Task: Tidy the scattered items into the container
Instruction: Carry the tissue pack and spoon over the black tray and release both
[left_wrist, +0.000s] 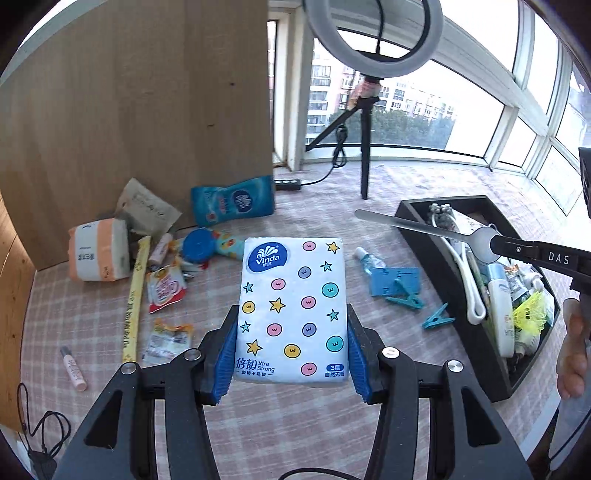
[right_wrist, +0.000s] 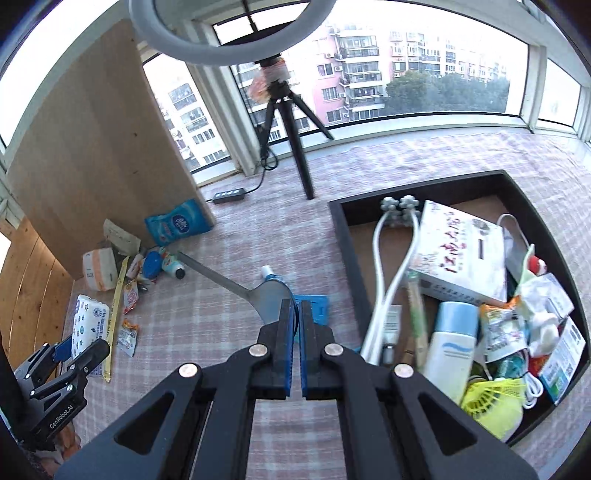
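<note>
Blue-padded left tool (left_wrist: 291, 354) clamps a white, star-printed soft tissue pack (left_wrist: 293, 310) by its long sides: light, squashy. Right tool (right_wrist: 297, 325), clenched on a stiff, slippery metal spoon (right_wrist: 236, 284) at the bowl, beside the black rectangular tray (right_wrist: 565, 236).

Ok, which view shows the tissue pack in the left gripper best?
The left wrist view: the tissue pack fills the centre, its printed face plain, clamped between the left gripper pads. The right wrist view shows it only small, at the left edge.
</note>
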